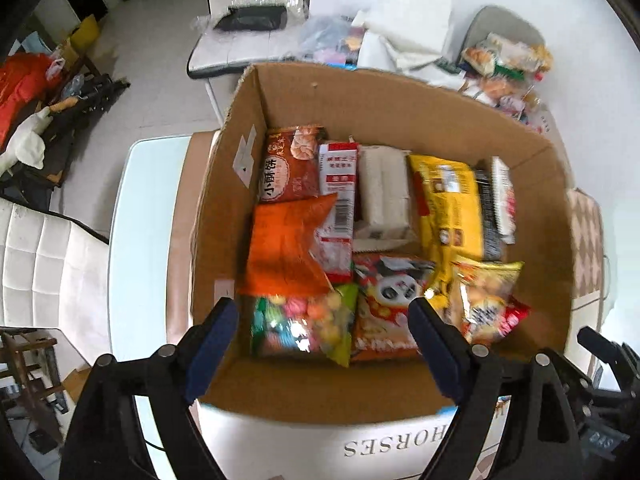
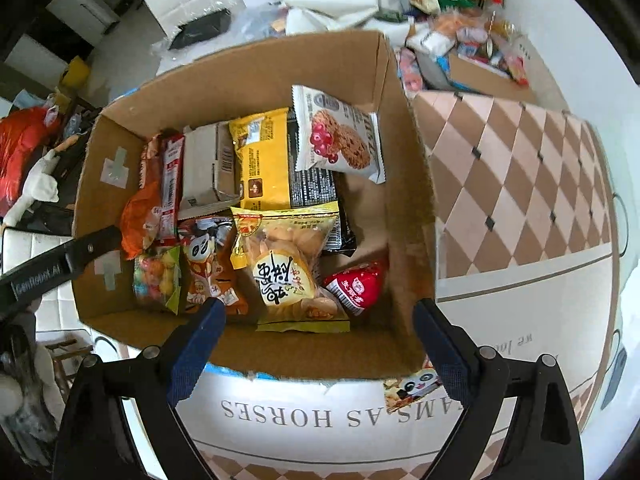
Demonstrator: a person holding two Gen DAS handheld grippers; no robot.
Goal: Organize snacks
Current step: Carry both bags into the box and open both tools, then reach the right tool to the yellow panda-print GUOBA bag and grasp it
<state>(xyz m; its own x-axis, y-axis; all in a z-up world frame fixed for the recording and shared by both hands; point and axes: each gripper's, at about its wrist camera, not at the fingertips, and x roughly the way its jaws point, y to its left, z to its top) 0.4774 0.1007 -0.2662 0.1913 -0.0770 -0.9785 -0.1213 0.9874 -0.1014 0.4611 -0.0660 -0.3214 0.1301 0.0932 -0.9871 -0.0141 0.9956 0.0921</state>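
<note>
While both of your hand-held grippers, left (image 1: 322, 312) and right (image 2: 316, 316), hang with jaws apart and empty over the cardboard box (image 2: 256, 76), most of the job looks done: packets fill the box floor beneath them. Beyond the right hand-held gripper, a loose snack pile (image 2: 464, 28) on the desk (image 2: 520, 184) waits for you.

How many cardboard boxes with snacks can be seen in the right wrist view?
2. The big open box sits under the tool, full of packets. A smaller box stands behind it to the right, piled with snacks. Others may be hidden.
</note>
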